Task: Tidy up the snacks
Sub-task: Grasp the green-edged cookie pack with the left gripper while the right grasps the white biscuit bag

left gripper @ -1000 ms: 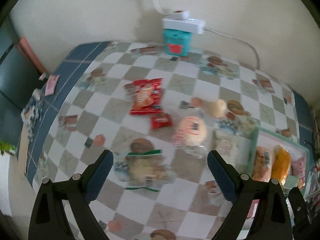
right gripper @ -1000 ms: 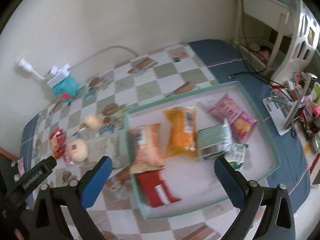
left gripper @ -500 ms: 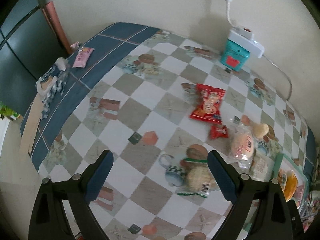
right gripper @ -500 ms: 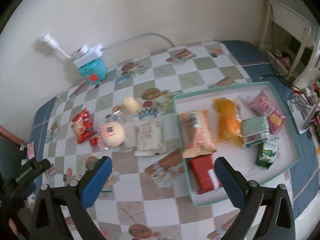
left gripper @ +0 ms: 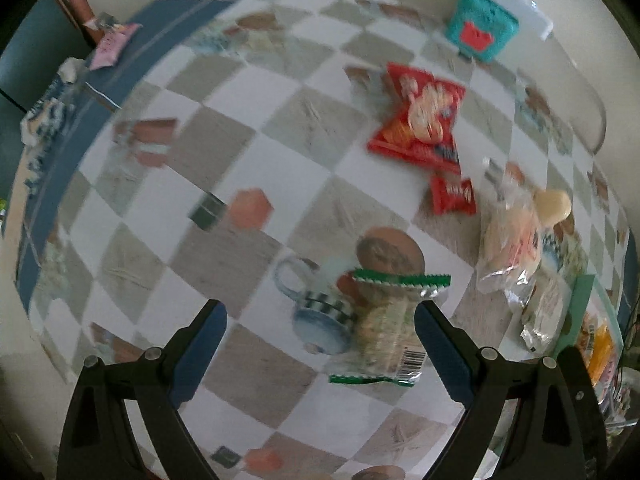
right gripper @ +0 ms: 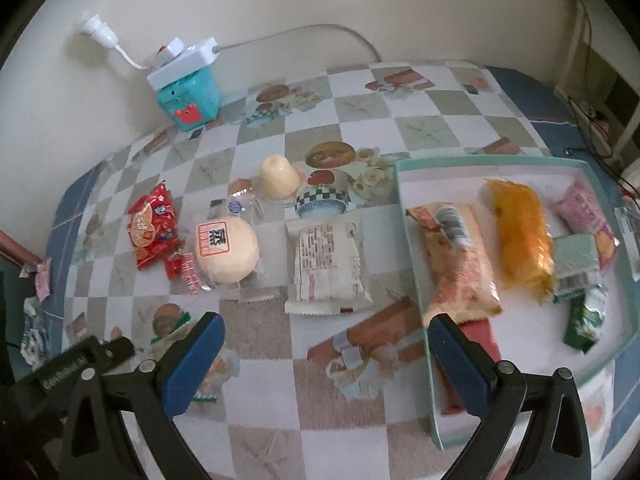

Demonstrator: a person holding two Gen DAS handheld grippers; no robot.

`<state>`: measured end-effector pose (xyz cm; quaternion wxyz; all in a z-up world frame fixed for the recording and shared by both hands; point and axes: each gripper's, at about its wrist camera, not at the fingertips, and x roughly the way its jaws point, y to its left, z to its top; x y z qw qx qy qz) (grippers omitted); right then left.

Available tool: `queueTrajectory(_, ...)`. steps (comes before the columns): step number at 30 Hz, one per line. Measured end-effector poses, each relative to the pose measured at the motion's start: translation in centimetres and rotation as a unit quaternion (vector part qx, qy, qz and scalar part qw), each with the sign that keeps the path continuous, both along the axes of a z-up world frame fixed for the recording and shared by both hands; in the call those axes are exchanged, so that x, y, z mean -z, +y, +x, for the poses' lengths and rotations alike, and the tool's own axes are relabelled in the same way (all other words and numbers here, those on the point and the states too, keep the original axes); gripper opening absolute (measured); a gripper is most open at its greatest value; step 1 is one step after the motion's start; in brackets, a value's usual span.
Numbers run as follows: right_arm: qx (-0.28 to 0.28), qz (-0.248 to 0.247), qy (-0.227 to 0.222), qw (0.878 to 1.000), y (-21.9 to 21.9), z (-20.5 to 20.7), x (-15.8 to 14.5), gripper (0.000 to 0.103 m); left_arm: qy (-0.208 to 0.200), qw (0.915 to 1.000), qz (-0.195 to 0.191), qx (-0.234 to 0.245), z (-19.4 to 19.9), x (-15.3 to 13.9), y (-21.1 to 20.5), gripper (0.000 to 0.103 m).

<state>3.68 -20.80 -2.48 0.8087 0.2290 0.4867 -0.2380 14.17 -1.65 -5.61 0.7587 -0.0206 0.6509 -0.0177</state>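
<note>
Left claw (left gripper: 318, 340): wide open, nothing between its blue pads. It hangs over the table, near the front edge. The green-edged cracker packet (left gripper: 386, 328) lies just inside its right finger, not centred in the opening.

Right claw (right gripper: 326, 354): also spread open and empty. It hangs at the front edge, between the loose snacks and the tray (right gripper: 428, 364).

Tray: it sits toward the right end of the table, with a teal rim. Inside lie an orange packet (right gripper: 520, 240), a peach packet (right gripper: 460, 264), a pink packet (right gripper: 586, 216), a green one (right gripper: 586, 316) and a red one that the right finger partly hides.

Loose snacks: a red chip bag (right gripper: 152, 232), a small red sachet (right gripper: 176, 266), a wrapped round bun (right gripper: 226, 252), a white packet (right gripper: 328, 268) and a small cream cake (right gripper: 279, 176), all toward the middle of the table and left of the tray.

Risk, off-centre grasp: I judge that if the left claw closes as it stands now, the right finger may land on the cracker packet or push it aside and not take it.

Risk, crushing: the crackers look brittle and the wrapper is slippery, so a hard squeeze may break them and a soft one may let the packet slide out.

Risk, collision: the two claws are near each other at the front edge, so they may knock together on the way to the tray.

Risk, blur: the left view is smeared, so the true gap to the packet is hard to judge.
</note>
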Motion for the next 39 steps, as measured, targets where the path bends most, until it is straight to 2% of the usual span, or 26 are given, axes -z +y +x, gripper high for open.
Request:
queueTrajectory(5, -0.016, -0.021, -0.013, 1.000, -0.2, 0.8, 0.7, 0.098, 0.014, 0.9998, -0.006, 0.013, -0.2, 1.2, -1.8, 0.095)
queueTrajectory(7, -0.015, -0.019, -0.017, 1.000, -0.6, 1.0, 1.2, 0.087, 0.014, 0.9996, -0.006, 0.024, -0.5, 1.3, -2.7, 0.094)
queueTrajectory(8, -0.014, -0.016, -0.020, 1.000, -0.7, 1.0, 1.4, 0.086, 0.014, 0.9995, -0.005, 0.028, -0.6, 1.4, -3.0, 0.094)
queueTrajectory(10, -0.017, -0.009, -0.027, 0.999, -0.9, 1.2, 1.8, 0.082, 0.014, 0.9992, -0.001, 0.037, -0.8, 1.5, -3.8, 0.086)
queueTrajectory(12, -0.020, -0.006, -0.030, 0.999, -0.9, 1.4, 2.2, 0.076, 0.016, 0.9990, 0.004, 0.041, -1.0, 1.7, -4.3, 0.069)
queueTrajectory(13, -0.021, -0.005, -0.031, 0.999, -0.9, 1.6, 2.4, 0.074, 0.018, 0.9989, 0.002, 0.043, -1.1, 1.9, -4.5, 0.066)
queueTrajectory(15, -0.022, -0.006, -0.030, 0.999, -0.9, 1.8, 2.8, 0.073, 0.020, 0.9987, 0.003, 0.046, -1.2, 2.1, -4.9, 0.052)
queueTrajectory(21, -0.013, 0.002, -0.025, 1.000, -1.6, 2.0, 3.9, 0.069, -0.001, 0.9986, 0.012, 0.052, -0.8, 1.9, -5.9, 0.052)
queueTrajectory(30, -0.017, -0.009, -0.018, 1.000, -2.3, 3.1, 5.2, 0.069, -0.043, 0.9969, 0.034, 0.056, 2.5, 1.4, -8.7, 0.052)
queueTrajectory(39, -0.037, -0.068, 0.014, 0.997, -1.2, 4.3, 6.2, 0.069, -0.060, 0.9958, 0.038, 0.056, 4.6, 1.1, -10.1, 0.052)
